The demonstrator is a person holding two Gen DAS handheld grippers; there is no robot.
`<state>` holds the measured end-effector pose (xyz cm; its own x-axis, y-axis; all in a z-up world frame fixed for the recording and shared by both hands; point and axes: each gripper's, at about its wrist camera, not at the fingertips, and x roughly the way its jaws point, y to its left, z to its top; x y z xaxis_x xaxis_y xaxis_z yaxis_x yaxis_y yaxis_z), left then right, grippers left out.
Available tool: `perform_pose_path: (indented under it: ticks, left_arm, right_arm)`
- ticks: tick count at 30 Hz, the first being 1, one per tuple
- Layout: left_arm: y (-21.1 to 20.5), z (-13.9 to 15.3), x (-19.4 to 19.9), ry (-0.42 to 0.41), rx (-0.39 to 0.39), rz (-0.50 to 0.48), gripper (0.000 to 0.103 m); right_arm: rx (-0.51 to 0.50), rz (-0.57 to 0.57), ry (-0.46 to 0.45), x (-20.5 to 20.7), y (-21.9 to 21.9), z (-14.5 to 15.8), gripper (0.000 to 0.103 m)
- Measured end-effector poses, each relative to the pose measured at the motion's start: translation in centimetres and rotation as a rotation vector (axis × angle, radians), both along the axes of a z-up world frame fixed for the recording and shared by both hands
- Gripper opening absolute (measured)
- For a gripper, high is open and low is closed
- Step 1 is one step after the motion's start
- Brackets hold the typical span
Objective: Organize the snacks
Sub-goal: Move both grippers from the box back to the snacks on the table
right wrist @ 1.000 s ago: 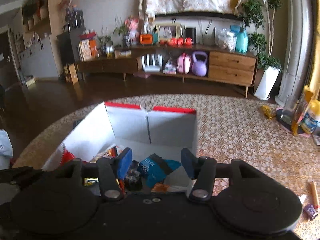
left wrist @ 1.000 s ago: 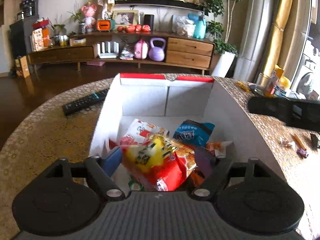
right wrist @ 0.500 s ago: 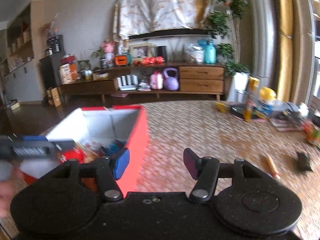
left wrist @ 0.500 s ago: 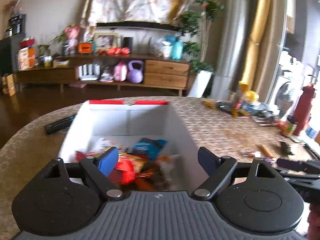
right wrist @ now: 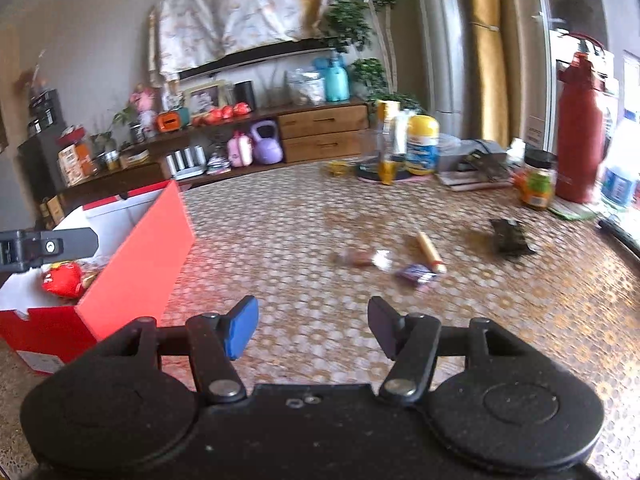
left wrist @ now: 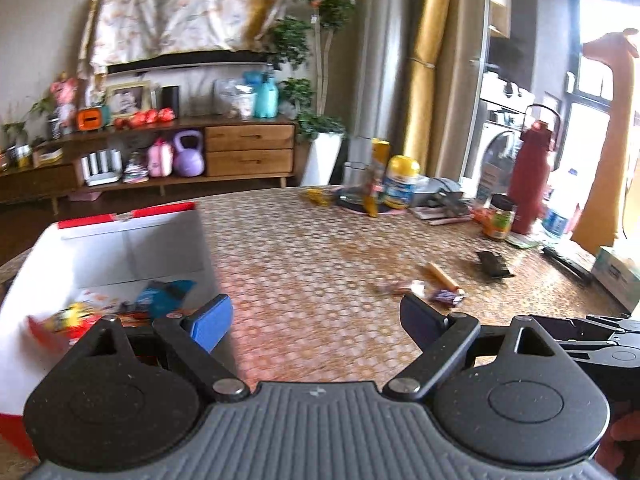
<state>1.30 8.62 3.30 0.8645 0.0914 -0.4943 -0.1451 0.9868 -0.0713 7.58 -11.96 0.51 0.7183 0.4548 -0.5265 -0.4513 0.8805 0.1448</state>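
Observation:
A red box with white inner walls stands at the left of the table, with a blue packet and a red and yellow bag inside. My left gripper is open and empty over the box's right edge. The right gripper is open too, empty, over bare tabletop to the right of the box. Ahead of it lie a tan snack stick, a purple wrapped sweet, a brown and white sweet and a dark packet.
Along the table's far right stand a red flask, a dark-lidded jar, a yellow-capped bottle and papers. A tissue box sits at the right edge. A wooden sideboard lies beyond the table.
The left gripper let the red and yellow bag go into the box and spread wider. Both grippers swung right, away from the box toward the loose snacks.

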Motion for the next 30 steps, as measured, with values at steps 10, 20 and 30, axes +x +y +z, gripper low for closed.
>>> perform_pose_path:
  ticks: [10, 20, 30]
  left_arm:
    - [-4.6, -2.1, 5.2, 0.026, 0.025, -0.103, 0.091]
    - [-6.6, -5.2, 11.6, 0.086, 0.045, -0.131, 0.091]
    - [-7.5, -7.7, 17.3, 0.119, 0.034, -0.134, 0.091]
  right_arm:
    - [-0.011, -0.103, 0.008, 2.3, -5.1, -1.3, 0.061]
    - [-0.021, -0.179, 0.018, 6.9, -8.6, -2.7, 0.062]
    - [-0.020, -0.210, 0.022, 11.0, -10.4, -3.5, 0.063]
